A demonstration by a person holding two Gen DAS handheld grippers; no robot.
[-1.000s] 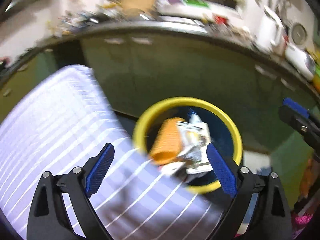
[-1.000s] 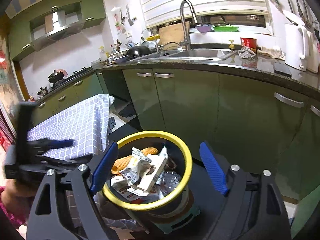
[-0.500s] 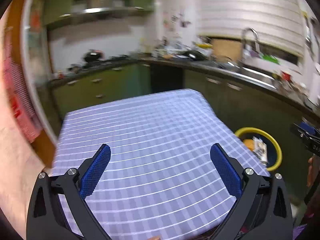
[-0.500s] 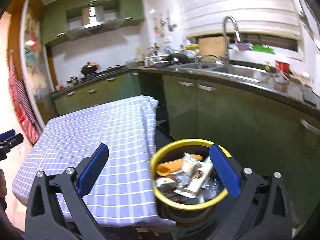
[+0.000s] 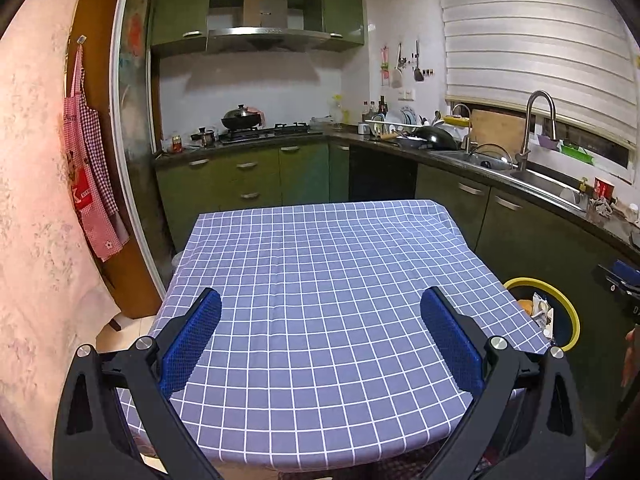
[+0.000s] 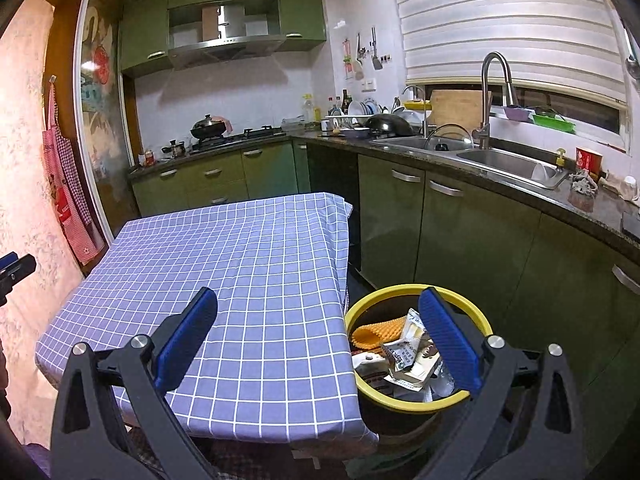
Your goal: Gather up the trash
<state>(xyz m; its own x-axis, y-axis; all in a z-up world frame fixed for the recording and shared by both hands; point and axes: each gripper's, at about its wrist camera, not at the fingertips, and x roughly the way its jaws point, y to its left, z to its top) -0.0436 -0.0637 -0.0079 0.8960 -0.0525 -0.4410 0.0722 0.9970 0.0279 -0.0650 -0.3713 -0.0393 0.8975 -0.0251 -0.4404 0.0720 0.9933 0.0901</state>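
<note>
Wrappers [image 6: 408, 354], print too small

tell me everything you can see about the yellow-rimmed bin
The bin is round, with a bright yellow rim and a dark inside; its lower body looks dark, mostly hidden. It stands upright on the floor beside the table's right edge, in front of the green cabinets. It is nearly full: an orange ribbed piece, white printed wrappers and clear plastic lie piled inside. The tablecloth hangs next to it; whether they touch is unclear. No gripper touches it.

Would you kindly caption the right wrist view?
Open right gripper above the checked tablecloth, beside a yellow-rimmed bin holding wrappers.
</note>
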